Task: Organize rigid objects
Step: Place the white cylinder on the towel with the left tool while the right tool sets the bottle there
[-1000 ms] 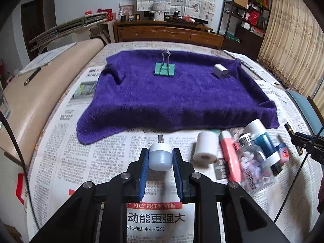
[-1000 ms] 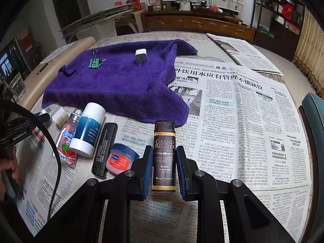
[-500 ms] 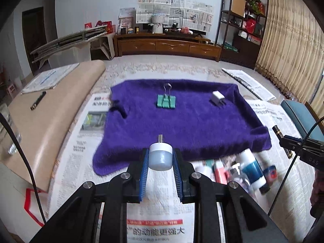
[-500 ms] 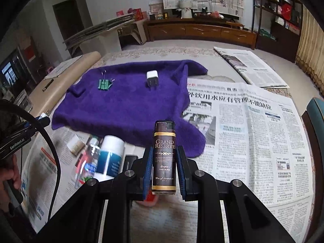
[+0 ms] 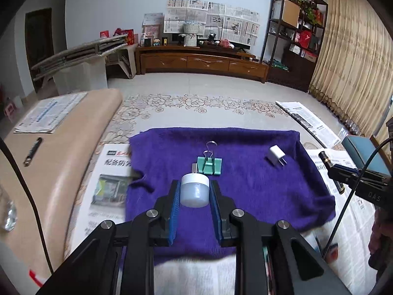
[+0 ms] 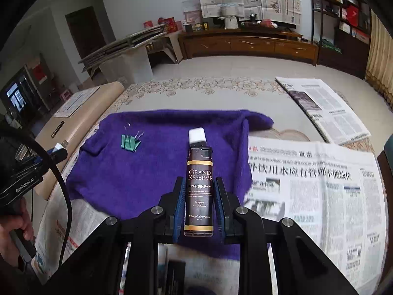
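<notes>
- The left gripper (image 5: 194,193) is clamped on a small white jar (image 5: 194,190). Its blue pads (image 5: 175,211) press on both sides of the jar.
- The jar is held up in the air over the near part of the purple towel (image 5: 250,186).
- The right gripper (image 6: 199,205) is clamped on a dark bottle (image 6: 199,191) with gold bands. The bottle stands upright between the fingers.
- The bottle is also up in the air, over the near edge of the towel.
- On the towel lie a green clip (image 5: 209,164) and a white plug (image 5: 275,156). They are well apart from each other.
- The clip lies just past the jar. The plug is over to the right.
- There is lots of bare towel in the middle and near the front edge.
- The towel's right edge is bumpy and folded up.
- Newspaper (image 6: 319,184) lies flat around the towel, with lots of open room on the right.
- A tan cushion (image 5: 63,152) runs along the left edge. A dark pen (image 5: 32,151) lies on it.
</notes>
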